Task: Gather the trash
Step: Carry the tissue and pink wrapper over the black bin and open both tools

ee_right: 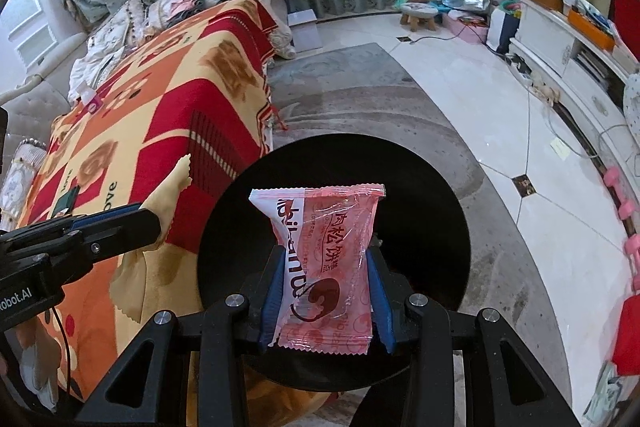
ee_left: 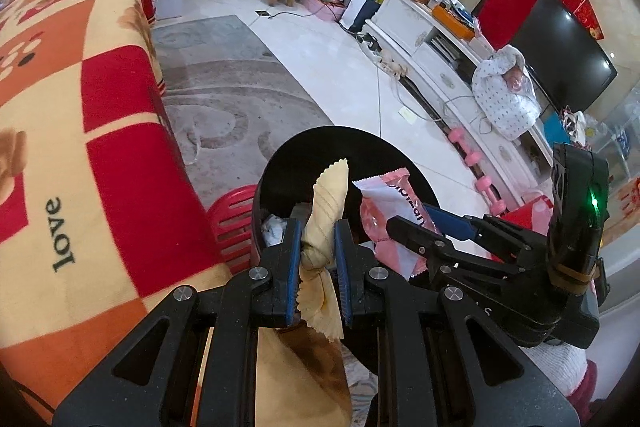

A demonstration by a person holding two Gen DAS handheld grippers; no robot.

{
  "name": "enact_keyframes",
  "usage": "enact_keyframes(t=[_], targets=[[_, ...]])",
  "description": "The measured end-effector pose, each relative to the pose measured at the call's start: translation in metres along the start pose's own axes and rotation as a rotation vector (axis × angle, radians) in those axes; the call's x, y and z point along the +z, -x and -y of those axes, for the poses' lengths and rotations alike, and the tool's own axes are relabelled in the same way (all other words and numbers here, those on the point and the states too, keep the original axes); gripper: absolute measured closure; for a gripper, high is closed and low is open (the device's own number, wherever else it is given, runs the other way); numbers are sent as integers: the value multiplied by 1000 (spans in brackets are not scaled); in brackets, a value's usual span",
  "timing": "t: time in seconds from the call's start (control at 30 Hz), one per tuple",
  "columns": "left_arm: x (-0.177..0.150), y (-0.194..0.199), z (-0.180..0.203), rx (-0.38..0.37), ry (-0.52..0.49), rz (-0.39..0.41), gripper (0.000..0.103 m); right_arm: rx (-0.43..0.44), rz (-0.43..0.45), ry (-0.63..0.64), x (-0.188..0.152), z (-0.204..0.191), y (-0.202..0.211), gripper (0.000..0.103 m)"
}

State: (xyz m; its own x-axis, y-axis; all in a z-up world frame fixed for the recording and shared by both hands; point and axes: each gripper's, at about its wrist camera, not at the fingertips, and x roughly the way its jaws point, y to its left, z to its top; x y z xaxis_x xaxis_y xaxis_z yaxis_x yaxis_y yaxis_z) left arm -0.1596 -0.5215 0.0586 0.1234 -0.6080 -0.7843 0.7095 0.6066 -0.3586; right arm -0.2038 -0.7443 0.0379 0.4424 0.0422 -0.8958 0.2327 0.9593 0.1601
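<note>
Right now both grippers carry trash above a round black waste bin (ee_right: 420,187) that stands on the grey patterned rug. In the left wrist view, the left gripper (ee_left: 318,239) sits at lower centre, its blue-padded fingers (ee_left: 294,259) pressed narrow onto a crumpled pale yellow wrapper with zigzag edges (ee_left: 326,211), which sticks up in front of the bin's dark mouth. Just to the right of it in that view, the right gripper (ee_left: 416,227) comes in from the right edge, clamped on a pink and white plastic snack packet (ee_left: 384,215).

Seen from the right wrist, the pink packet (ee_right: 324,247) stands upright at centre frame between the closed blue pads (ee_right: 272,291), in front of the bin's opening. A red, orange and yellow checked blanket (ee_right: 168,107) covers the sofa in the left half of that frame, beside the bin.
</note>
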Motion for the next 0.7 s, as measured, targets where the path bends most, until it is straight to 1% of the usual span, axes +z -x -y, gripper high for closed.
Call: enact_keyframes(t=[0.33, 0.43, 0.53, 0.6, 0.63, 0.67, 0.7], targets=[[2, -8, -3, -8, 11, -3, 89, -9, -7, -21, -1, 12, -2, 66], [2, -9, -3, -12, 15, -1, 89, -11, -9, -26, -1, 12, -4, 61], [3, -9, -3, -16, 19, 4, 87, -13, -8, -31, 0, 13, -3, 60], [3, -9, -3, -19, 19, 2, 83, -13, -6, -35, 1, 14, -3, 58], [4, -9, -2, -23, 19, 1, 77, -13, -4, -38, 1, 14, -3, 57], [4, -8, -1, -27, 23, 2, 68, -13, -2, -41, 2, 15, -2, 56], [4, -8, -2, -29, 28, 4, 64, -15, -1, -48, 2, 16, -1, 53]])
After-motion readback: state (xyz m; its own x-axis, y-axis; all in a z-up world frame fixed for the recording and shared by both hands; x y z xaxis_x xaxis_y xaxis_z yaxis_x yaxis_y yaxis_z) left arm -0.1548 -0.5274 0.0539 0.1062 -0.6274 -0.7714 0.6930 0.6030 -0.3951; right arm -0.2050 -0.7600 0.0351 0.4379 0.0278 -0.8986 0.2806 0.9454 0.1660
